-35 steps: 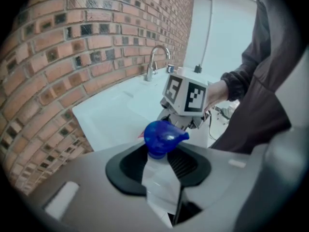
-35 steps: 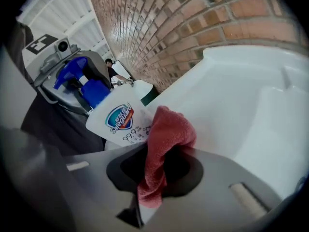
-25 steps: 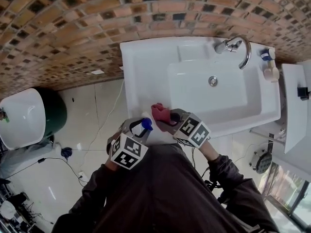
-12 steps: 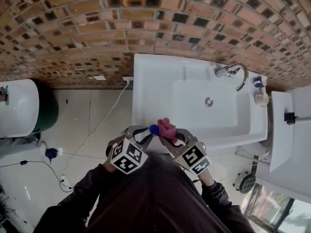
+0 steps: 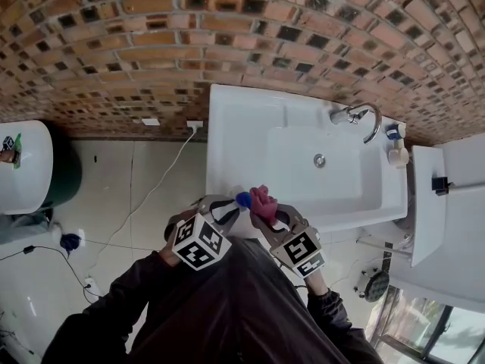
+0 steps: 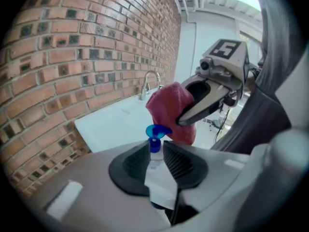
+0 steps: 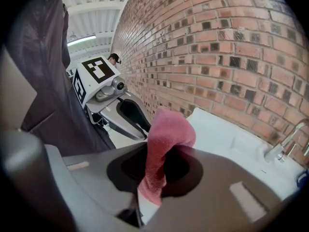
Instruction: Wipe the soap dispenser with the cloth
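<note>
A white ceramic washbasin (image 5: 227, 127) stands against a red-brown brick wall (image 5: 114, 51), a curved chrome tap (image 5: 362, 115) at its back edge and a pale tiled floor (image 5: 129, 196) to its left. Over the basin's front left corner I hold both tools up, close together. My left tool (image 6: 155, 153) is narrowing on the clear soap dispenser with a blue pump head (image 6: 154, 138); the bottle's neck stands upright between the ribbed pads, which press on it. My right tool (image 7: 157, 164) is clamped on the pinkish-red terry cloth (image 7: 170, 128), which bulges out above the pads. The cloth sits just beside the pump head; I cannot tell whether they touch. A second earlier both tools were lower at the basin's front rim, cloth and dispenser a little further apart; since then both have come up.
</note>
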